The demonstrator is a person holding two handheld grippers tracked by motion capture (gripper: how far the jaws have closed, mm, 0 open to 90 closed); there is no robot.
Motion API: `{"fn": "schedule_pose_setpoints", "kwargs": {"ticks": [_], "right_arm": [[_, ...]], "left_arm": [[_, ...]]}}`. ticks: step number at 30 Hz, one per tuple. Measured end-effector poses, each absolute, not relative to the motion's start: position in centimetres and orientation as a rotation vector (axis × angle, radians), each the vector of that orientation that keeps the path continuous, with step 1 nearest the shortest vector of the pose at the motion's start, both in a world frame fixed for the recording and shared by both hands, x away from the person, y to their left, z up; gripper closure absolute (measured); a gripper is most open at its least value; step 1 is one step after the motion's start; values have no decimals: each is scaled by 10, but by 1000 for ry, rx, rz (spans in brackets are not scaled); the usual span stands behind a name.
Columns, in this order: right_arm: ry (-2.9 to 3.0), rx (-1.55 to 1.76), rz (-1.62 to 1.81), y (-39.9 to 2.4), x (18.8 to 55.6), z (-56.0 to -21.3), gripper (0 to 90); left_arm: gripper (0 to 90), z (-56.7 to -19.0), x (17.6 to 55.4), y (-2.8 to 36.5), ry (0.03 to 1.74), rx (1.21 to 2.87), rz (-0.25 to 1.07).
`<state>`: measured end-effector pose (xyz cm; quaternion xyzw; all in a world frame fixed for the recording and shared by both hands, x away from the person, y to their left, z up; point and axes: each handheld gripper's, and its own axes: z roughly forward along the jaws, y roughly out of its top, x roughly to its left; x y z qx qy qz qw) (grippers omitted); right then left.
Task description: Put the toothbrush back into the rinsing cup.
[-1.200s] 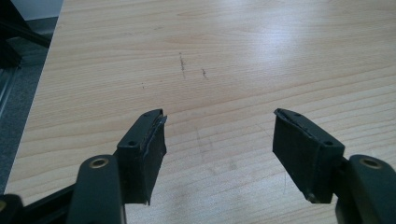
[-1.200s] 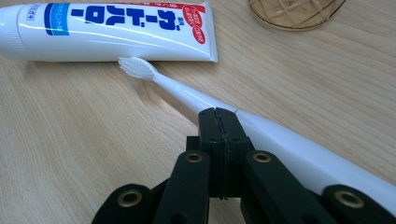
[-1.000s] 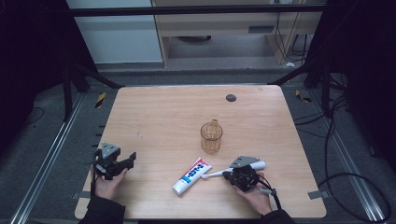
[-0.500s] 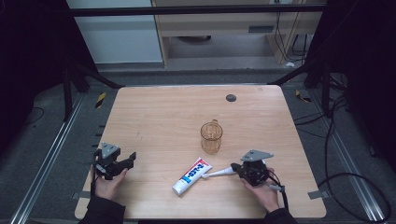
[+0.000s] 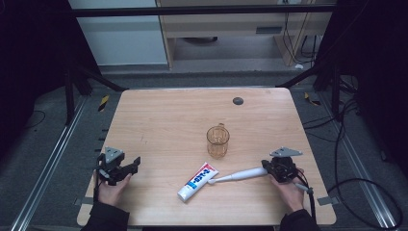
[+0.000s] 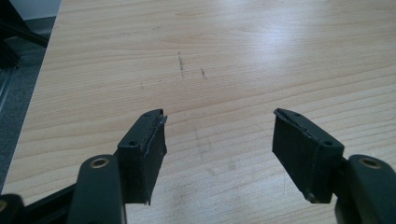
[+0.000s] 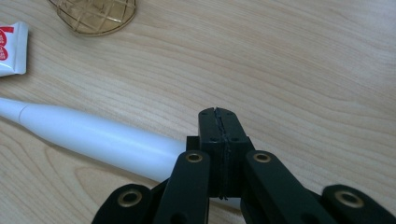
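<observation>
Right claw (image 7: 219, 122), seemingly closed, overlaps toothbrush (image 7: 93, 140) beside toothpaste (image 5: 197, 181).

Right gripper view: toothbrush (image 7: 93, 135) butt end hidden under the gripper (image 7: 218, 116), head cut off at left edge. Toothpaste tube (image 7: 11, 49) cropped at left edge, amber cup (image 7: 95, 16) at top edge. High view: tube print too small to read; dark round spot (image 5: 237, 101) on table unidentifiable.

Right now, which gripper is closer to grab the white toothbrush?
The right gripper. It sits at the toothbrush handle's end, jaws shut above it. The left gripper, open, is far across the table.
</observation>
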<state>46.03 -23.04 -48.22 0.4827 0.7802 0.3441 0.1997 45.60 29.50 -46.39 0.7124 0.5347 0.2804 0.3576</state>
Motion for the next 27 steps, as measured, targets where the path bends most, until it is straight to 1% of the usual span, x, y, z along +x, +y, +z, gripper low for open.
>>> {"fn": "schedule_pose_setpoints", "kwargs": {"ticks": [14,27], "right_arm": [[2220,1332,892,-237,448,-486,900],[2227,1329,900,-242,423,-485,900]], "left_arm": [[343,-464,456,296,1381,1835,721],[343,-463,455,297,1382,1830,722]]}}
